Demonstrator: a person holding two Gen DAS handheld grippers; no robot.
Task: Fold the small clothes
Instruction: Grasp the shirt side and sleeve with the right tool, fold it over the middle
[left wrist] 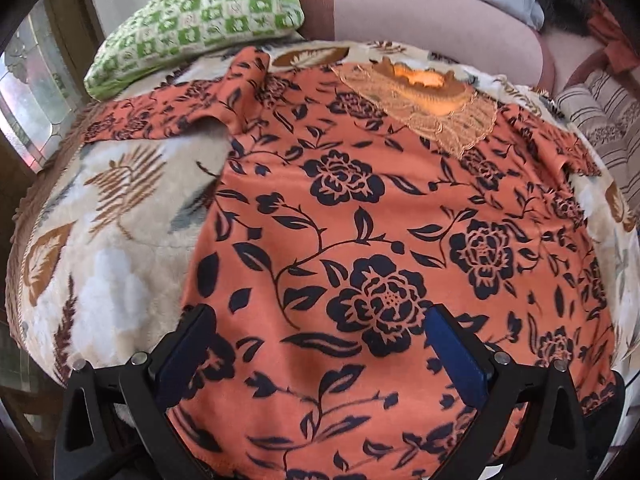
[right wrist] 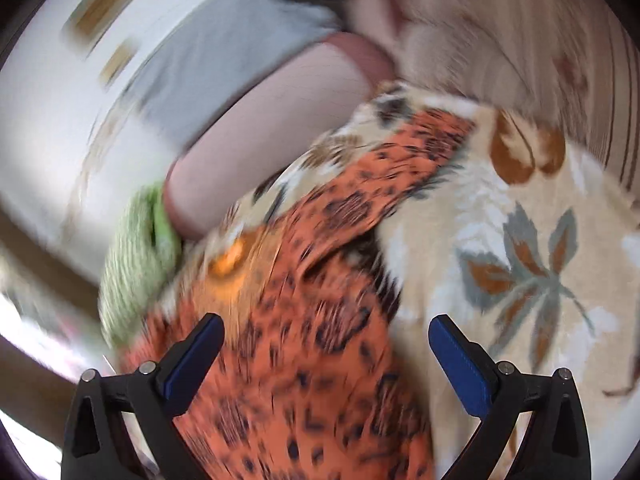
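I am holding both claws over an orange floral dress [left wrist: 360, 220] that is lying spread flat on a cream leaf-patterned blanket [left wrist: 112, 240], filling the centre and right of the left wrist view. Its lace yoke [left wrist: 440, 104] and neck opening are sitting near the top centre of that frame, one short sleeve [left wrist: 168, 108] is stretching toward the upper left, and the other sleeve [left wrist: 568, 148] is lying at the right edge. The hem is running out of the bottom of the frame, under the left gripper [left wrist: 320, 328], whose blue-padded jaws are standing wide apart and gripping nothing.

In the right wrist view, heavily blurred, the right gripper [right wrist: 326, 332] is likewise released, its jaws spread over the garment's side edge where orange cloth is meeting blanket at lower centre. The blur suggests I am swinging that claw, though I cannot tell where to.

A green checked pillow [left wrist: 200, 20] is resting at the upper left of the left view, a pinkish bolster [left wrist: 420, 12] is lying across the top, and striped bedding [left wrist: 600, 128] is showing at the right.

As I am judging it, the folding is not yet begun: no sleeve is turned in and no crease is showing. Everything is remaining to do, from sleeves inward to hem upward.
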